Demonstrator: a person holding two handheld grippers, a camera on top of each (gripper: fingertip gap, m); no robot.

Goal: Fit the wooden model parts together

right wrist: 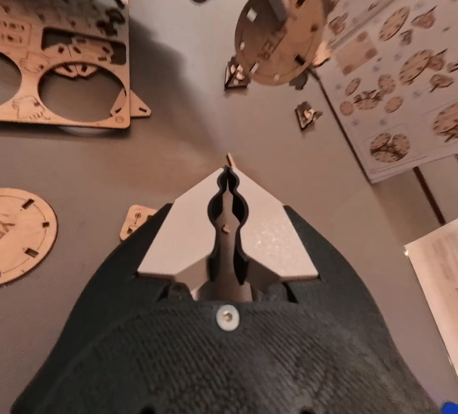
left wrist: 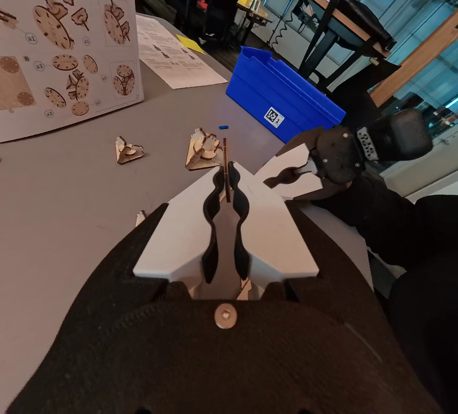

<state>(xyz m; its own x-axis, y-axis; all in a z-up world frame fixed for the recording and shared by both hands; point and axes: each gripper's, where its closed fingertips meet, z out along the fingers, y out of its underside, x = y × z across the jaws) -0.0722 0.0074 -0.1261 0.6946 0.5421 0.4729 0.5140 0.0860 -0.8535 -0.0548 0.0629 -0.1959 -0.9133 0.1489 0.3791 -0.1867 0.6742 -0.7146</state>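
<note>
A thin round wooden disc [left wrist: 226,169], seen edge-on and upright, sits clamped in the left tongs [left wrist: 226,171] above the grey counter [left wrist: 74,203]. The right tongs [right wrist: 227,171] angle down beside them, pressed together; whether they pinch anything is unclear.

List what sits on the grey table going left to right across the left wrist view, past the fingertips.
Large white instruction sheet with wooden-part diagrams → small triangular wooden assembly → larger triangular wooden assembly → thin wooden disc held edge-on in the left gripper → right gripper → blue plastic bin.
</note>
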